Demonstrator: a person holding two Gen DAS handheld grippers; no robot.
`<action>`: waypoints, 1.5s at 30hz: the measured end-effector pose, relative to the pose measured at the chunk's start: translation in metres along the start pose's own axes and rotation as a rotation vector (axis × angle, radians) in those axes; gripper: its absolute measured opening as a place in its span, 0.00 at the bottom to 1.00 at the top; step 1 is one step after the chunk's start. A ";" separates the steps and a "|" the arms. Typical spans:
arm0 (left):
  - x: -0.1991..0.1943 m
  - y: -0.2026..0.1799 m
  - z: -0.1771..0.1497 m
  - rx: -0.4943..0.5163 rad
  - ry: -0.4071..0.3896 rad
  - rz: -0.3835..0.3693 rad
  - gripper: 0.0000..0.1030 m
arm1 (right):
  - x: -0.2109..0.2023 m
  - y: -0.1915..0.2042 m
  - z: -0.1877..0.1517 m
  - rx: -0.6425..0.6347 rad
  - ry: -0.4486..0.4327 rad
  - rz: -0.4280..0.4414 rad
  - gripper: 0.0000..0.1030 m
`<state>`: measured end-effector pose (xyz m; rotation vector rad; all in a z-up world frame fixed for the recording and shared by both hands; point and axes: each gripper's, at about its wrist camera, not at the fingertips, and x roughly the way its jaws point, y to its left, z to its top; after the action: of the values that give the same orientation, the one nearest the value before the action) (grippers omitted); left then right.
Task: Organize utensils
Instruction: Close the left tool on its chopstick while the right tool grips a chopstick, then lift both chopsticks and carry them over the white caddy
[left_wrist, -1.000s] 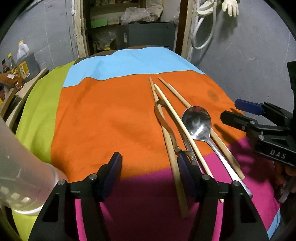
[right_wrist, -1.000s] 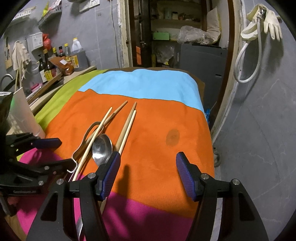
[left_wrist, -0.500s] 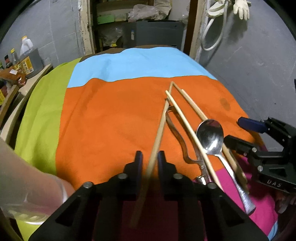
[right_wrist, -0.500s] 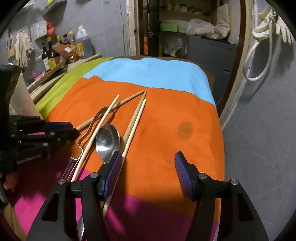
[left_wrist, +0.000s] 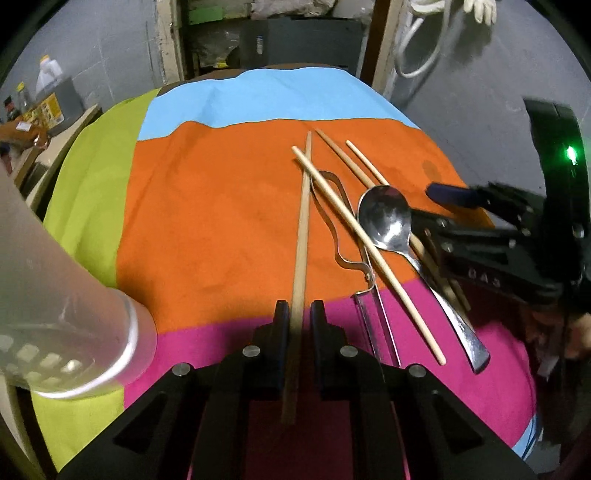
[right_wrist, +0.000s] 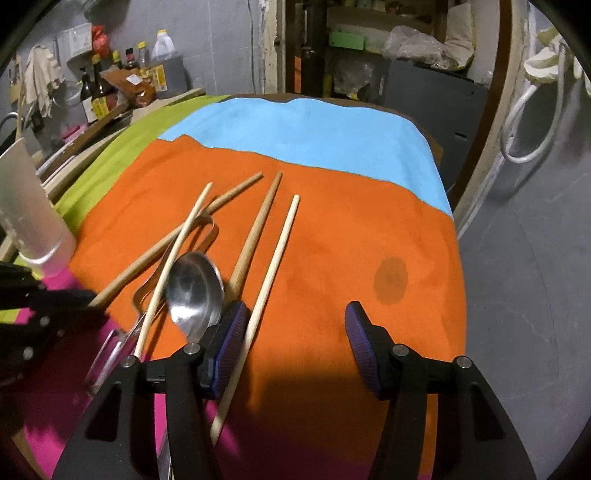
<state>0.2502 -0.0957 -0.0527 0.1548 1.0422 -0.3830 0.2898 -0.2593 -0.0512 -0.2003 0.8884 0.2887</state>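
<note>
My left gripper (left_wrist: 296, 318) is shut on a tan wooden chopstick (left_wrist: 302, 229) that points away over the orange cloth. To its right lie a pale chopstick (left_wrist: 365, 251), a metal peeler (left_wrist: 343, 236), a steel spoon (left_wrist: 386, 218) and two more chopsticks (left_wrist: 347, 158) partly under the spoon. My right gripper (right_wrist: 295, 347) is open, with one pale chopstick (right_wrist: 269, 273) just inside its left finger (right_wrist: 231, 343); the spoon (right_wrist: 194, 288) lies left of that finger. It shows at the right edge of the left wrist view (left_wrist: 480, 221).
A frosted plastic cup (left_wrist: 55, 295) stands close on the left, also in the right wrist view (right_wrist: 29, 218). The table's cloth (left_wrist: 221, 206) is striped blue, orange, magenta and green. Bottles and clutter (right_wrist: 122, 81) sit on a counter at the far left. Grey floor (right_wrist: 524, 280) drops off right.
My left gripper closed on the tan chopstick and swung it left, away from the other utensils. My right gripper moved forward beside the spoon and stayed open.
</note>
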 end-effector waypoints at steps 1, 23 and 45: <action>0.002 -0.002 0.001 0.010 0.000 0.003 0.09 | 0.002 -0.001 0.003 0.001 0.003 0.001 0.46; 0.036 0.003 0.058 0.025 0.053 0.027 0.05 | 0.027 -0.045 0.031 0.372 0.100 0.270 0.03; -0.101 0.004 -0.001 -0.137 -0.590 0.094 0.05 | -0.122 0.033 0.000 0.231 -0.610 0.089 0.03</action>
<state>0.2058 -0.0682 0.0334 -0.0342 0.4741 -0.2466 0.2066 -0.2486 0.0435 0.1407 0.3194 0.3037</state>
